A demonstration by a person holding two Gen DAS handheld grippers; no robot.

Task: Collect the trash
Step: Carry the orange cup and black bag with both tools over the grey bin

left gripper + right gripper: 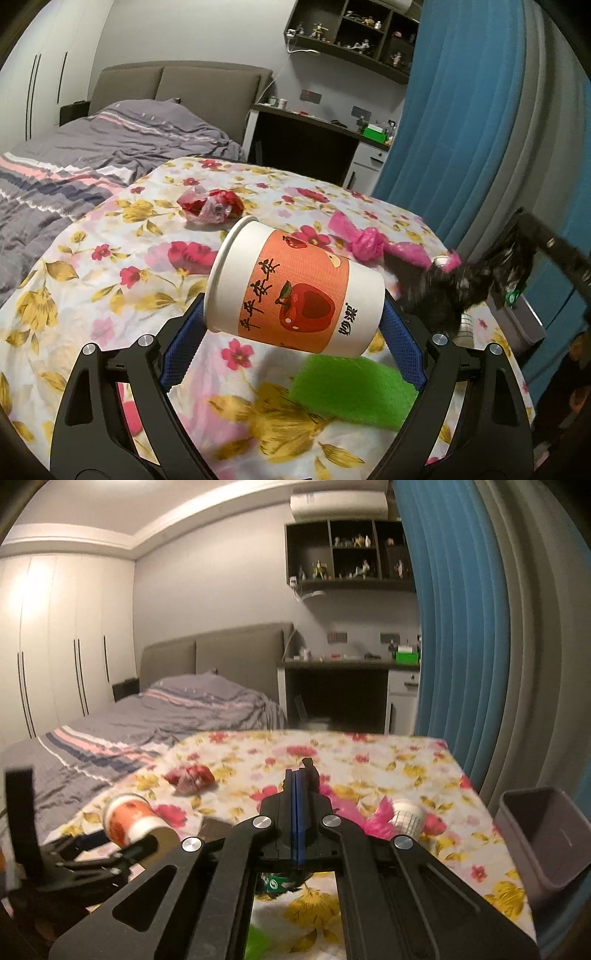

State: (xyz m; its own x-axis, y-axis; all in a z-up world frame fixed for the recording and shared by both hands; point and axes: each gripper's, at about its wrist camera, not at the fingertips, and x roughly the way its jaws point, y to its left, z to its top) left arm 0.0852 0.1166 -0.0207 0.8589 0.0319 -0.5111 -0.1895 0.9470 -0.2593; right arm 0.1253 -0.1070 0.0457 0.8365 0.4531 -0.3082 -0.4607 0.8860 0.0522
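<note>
Clearly the left claw (293, 310) is clamped on a paper cup (295, 288), orange band and apple print, held on its side just above the floral tabletop (110, 266) with one blue pad at the rim end and the other at the base end. An empty paper cup is light and thin-walled, so it will crush under a hard squeeze; end to end, as here, looks like the stiffer way to take it, since rim and base resist better than the middle of the wall.

The right claw (297, 794) has its jaws fully closed, and a crumpled black plastic bag (461, 284) hangs from it, blurred in the left wrist view; in its own view only a dark scrap shows at the tips. Soft film like that weighs almost nothing, sags and can slip, so a pinch on a bunched fold should hold best.

Loose trash lies beyond both claws: a red and white crumpled wrapper (210, 206) toward the far left, a pink plastic bag (369, 243) knotted near the middle, and a small white cup (406, 816) beside it. A green sponge (354, 384) sits just under the held cup. A grey bin (546, 845) stands off the right edge of the tabletop, close to the right claw, open-topped
</note>
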